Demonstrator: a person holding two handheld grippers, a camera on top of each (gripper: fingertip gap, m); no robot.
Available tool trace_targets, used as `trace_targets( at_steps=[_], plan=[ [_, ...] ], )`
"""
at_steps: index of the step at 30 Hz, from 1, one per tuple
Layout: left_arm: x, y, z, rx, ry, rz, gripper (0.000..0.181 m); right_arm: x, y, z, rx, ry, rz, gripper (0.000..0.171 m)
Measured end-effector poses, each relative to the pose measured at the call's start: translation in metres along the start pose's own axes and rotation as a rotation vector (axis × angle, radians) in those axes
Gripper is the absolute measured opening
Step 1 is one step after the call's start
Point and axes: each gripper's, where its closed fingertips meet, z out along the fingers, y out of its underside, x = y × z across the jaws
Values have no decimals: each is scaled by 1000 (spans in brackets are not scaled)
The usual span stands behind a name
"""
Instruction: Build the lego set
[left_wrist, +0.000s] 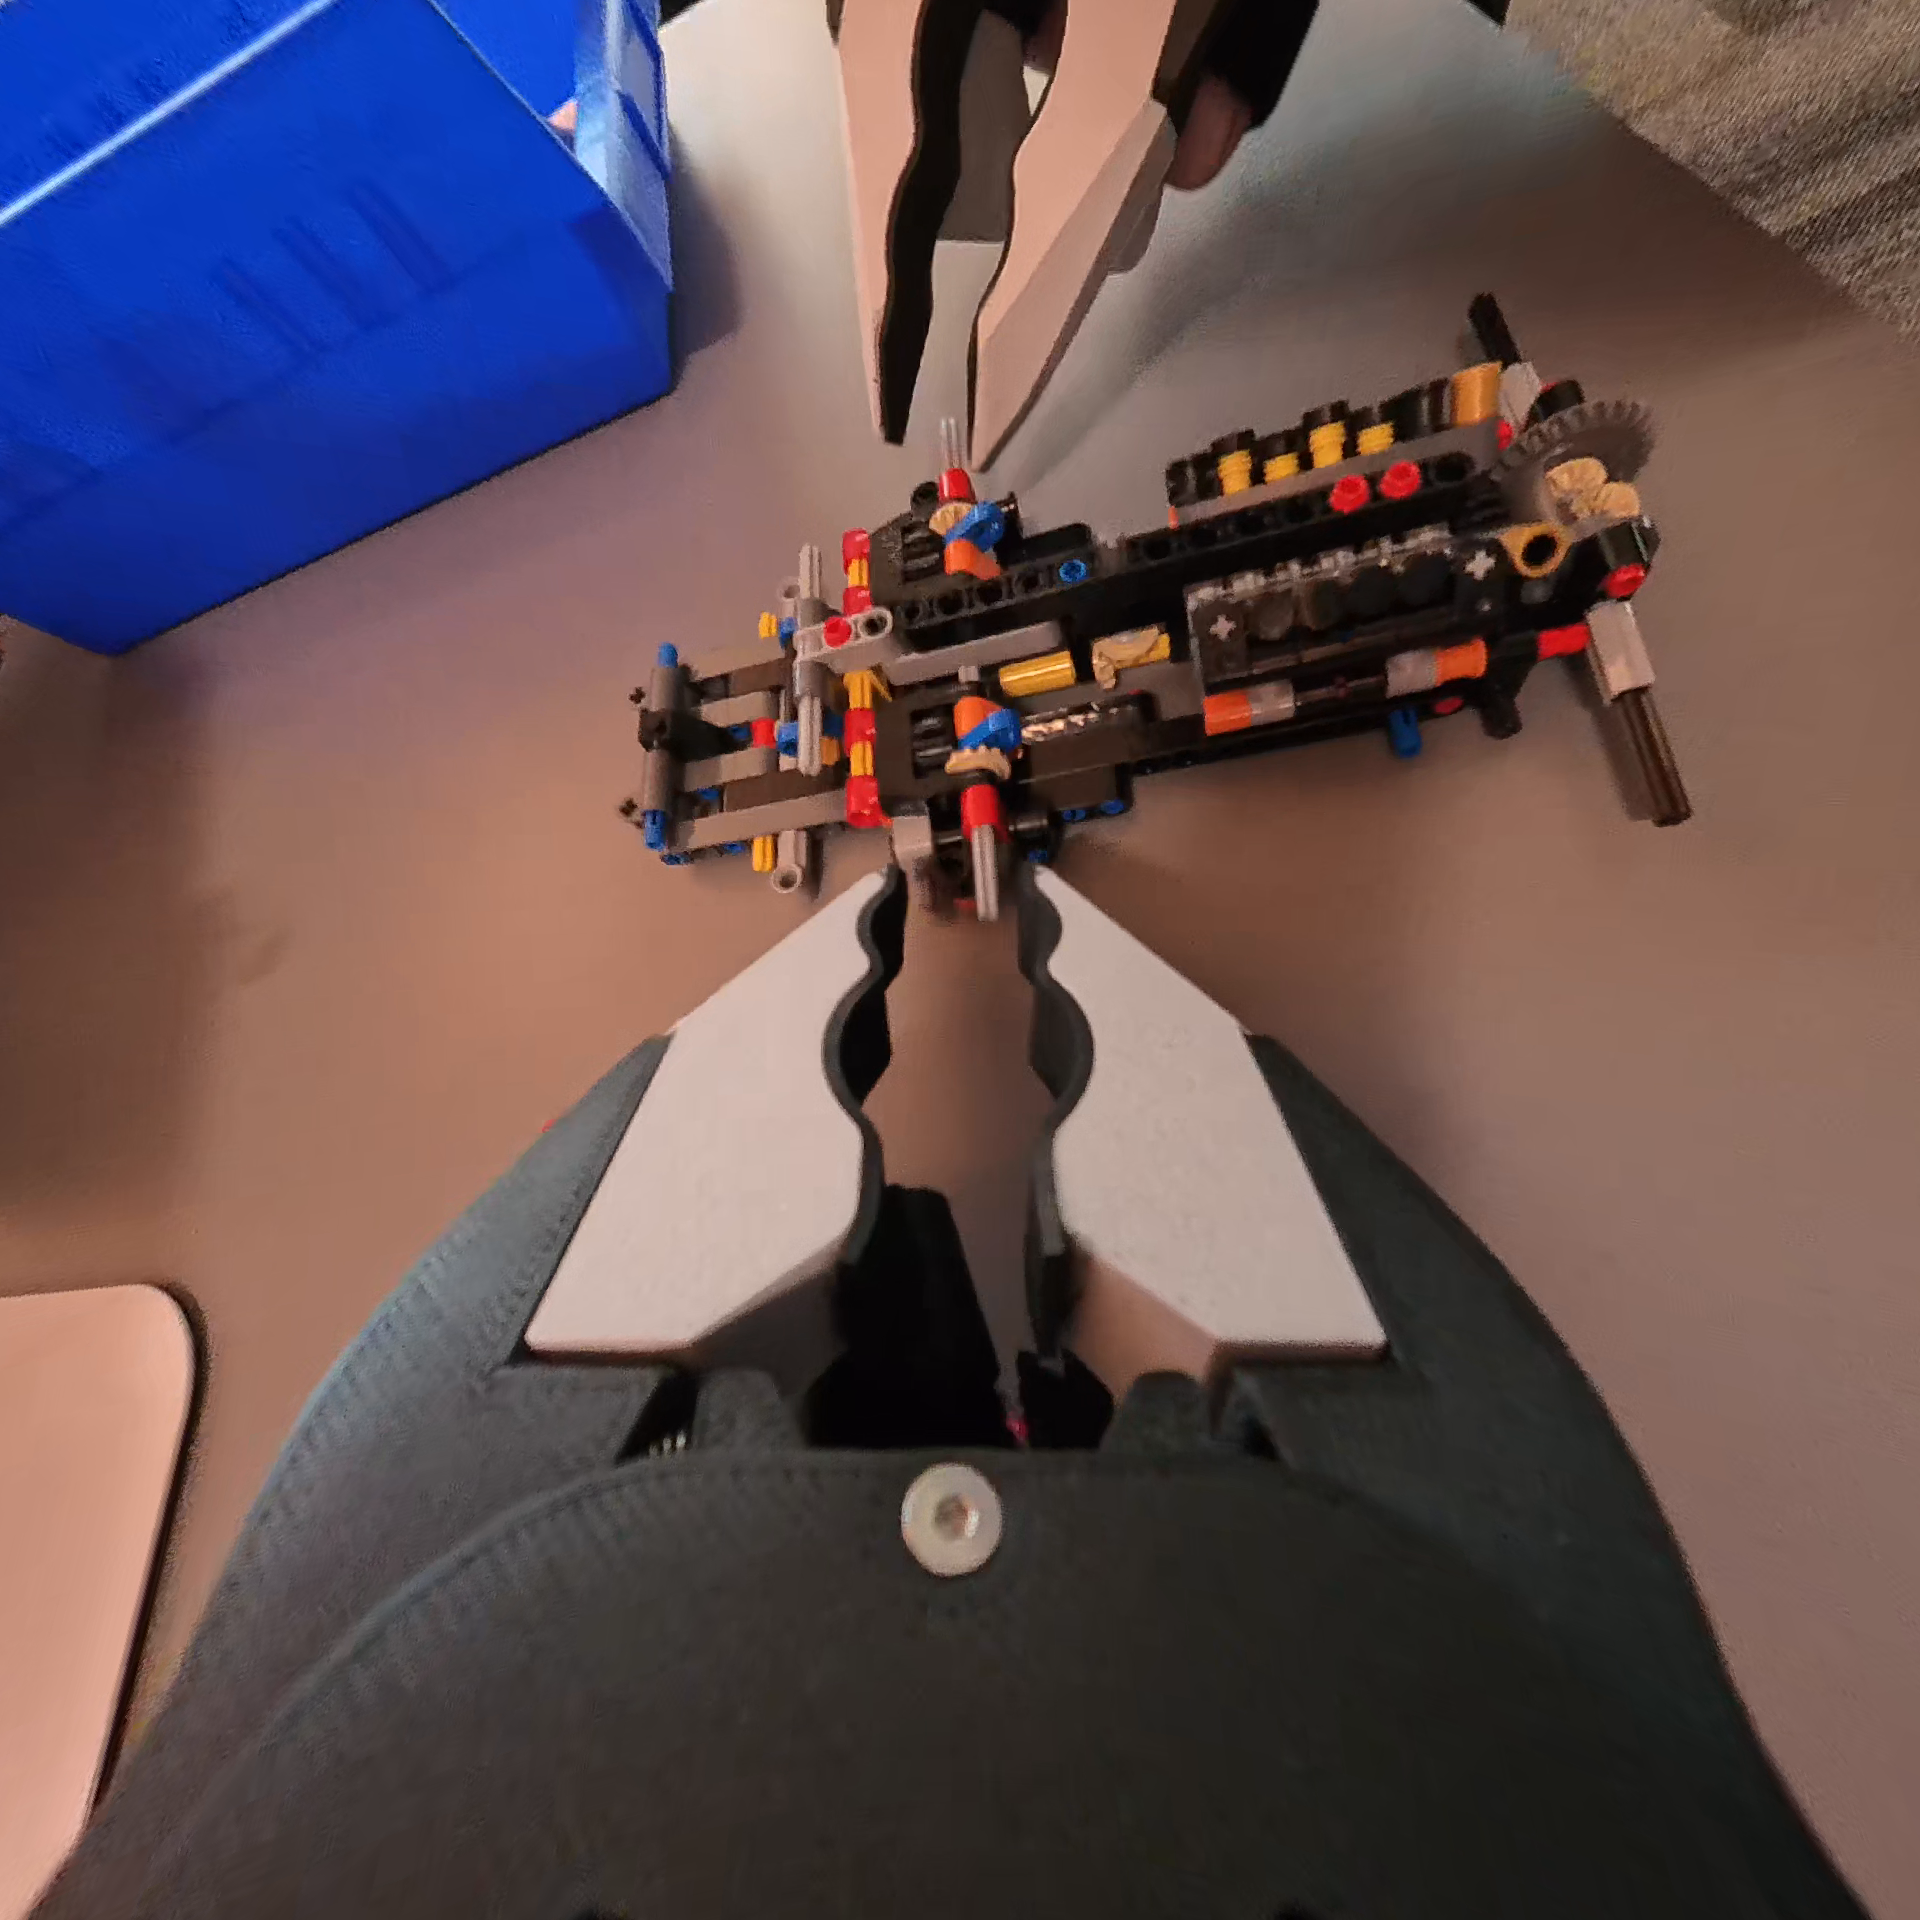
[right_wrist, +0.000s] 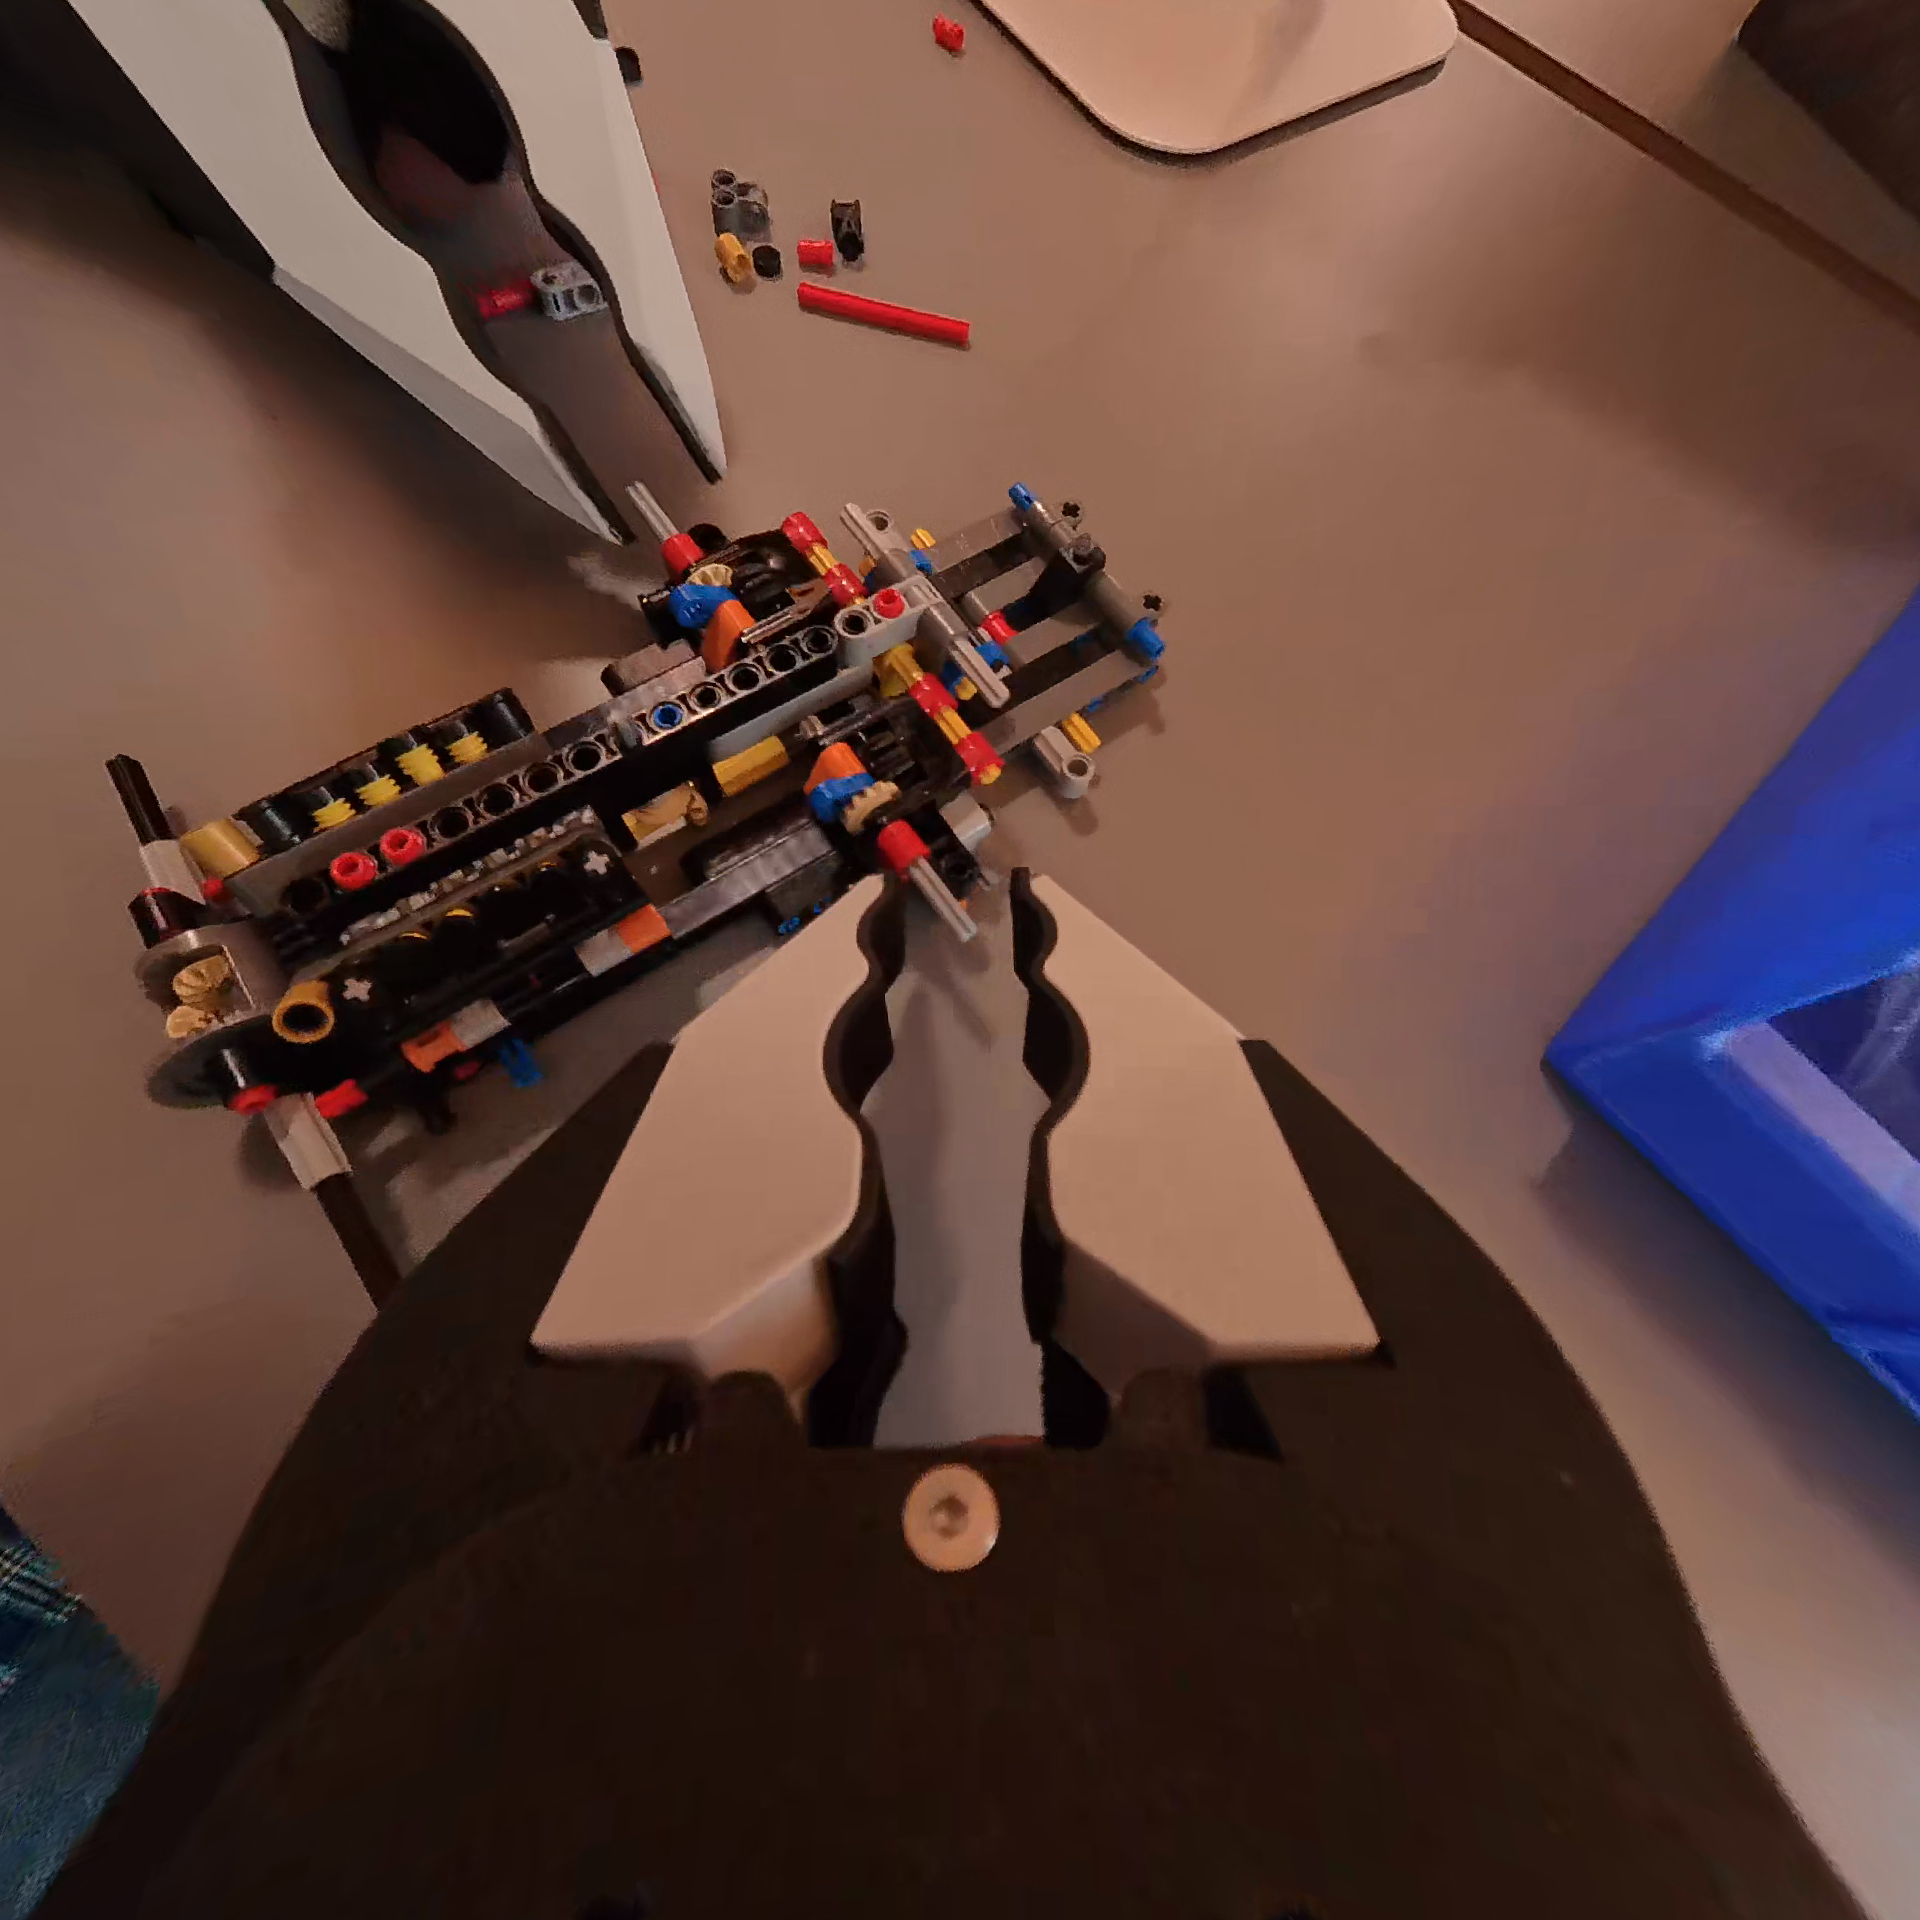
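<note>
Table: plain grey-brown surface, bearing every item below.

Blue bin: large plastic crate, upper left in the left wrist view and at the right edge of the right wrist view; stood apart from the model.

Pale flat pad: rounded corners, lying at the far edge of the table in the right wrist view (kind not determinable).

Left gripper: black body, grey fingers with wavy inner edges. Jaws stood parted, with a grey axle stub of the model between the tips; whether the tips touched it could not be told. No firm grasp shown.

Right gripper: same make. Jaws likewise parted, tips set either side of the grey axle stub on the opposite side of the model, a gap visible on at least one side.

Lego model: long black and grey Technic chassis lying flat on the table between the two grippers, which faced each other across it. Fitted with red, yellow, blue and orange pins and bushes, tan gears, a grey gear at one end and a lighter grey frame at the other.

Red axle: loose on the table, beyond the model in the right wrist view.

Loose small parts: a cluster of grey, black, yellow and red connectors just beside the red axle (one further red piece lay farther off).
</note>
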Motion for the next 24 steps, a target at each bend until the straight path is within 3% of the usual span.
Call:
trace_targets(
  at_steps=[9, 24],
  plan=[
    [-5, -9, 2, 32, 2, -21, 18, 7, -12, -2, 29, -63, -22, 13],
    [-12, -12, 9, 35, 16, -134, 19, 6, -16, 9, 39, -147, 79, 23]
  ],
)
